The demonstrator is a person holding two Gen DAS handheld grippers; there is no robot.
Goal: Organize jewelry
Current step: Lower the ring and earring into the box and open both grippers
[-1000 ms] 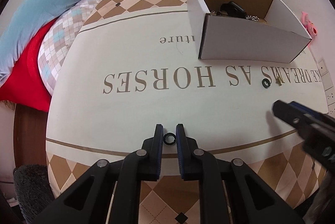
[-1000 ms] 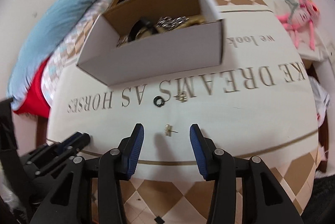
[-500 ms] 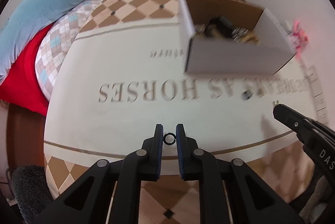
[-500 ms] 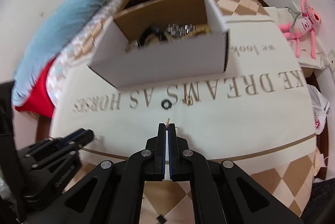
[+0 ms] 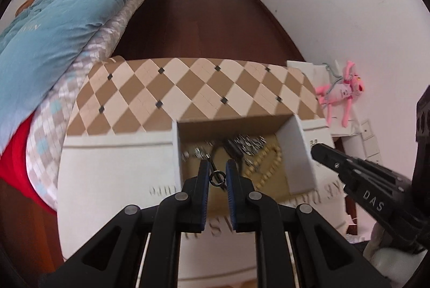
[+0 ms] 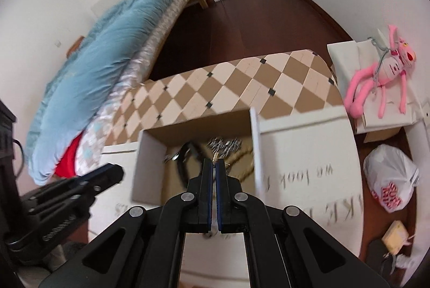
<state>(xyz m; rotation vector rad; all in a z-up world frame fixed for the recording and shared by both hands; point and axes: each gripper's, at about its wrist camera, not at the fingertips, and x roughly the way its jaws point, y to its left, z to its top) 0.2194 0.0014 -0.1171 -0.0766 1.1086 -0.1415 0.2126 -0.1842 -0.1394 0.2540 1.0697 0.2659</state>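
Our jaws are clamping jewelry on both sides: the left gripper (image 5: 218, 170) is pinching a small dark ring (image 5: 217, 177), the right gripper (image 6: 215, 167) a gold stud (image 6: 215, 159), each hovering at twelve o'clock over the box (image 6: 147, 169) so we are positioned for dropping them in.

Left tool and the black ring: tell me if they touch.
Touching. The left wrist view shows the black ring pinched between both fingers of the left tool, no gap either side.

right gripper (image 6: 215, 163) clamping earring (image 6: 215, 159), over box (image 6: 149, 153)
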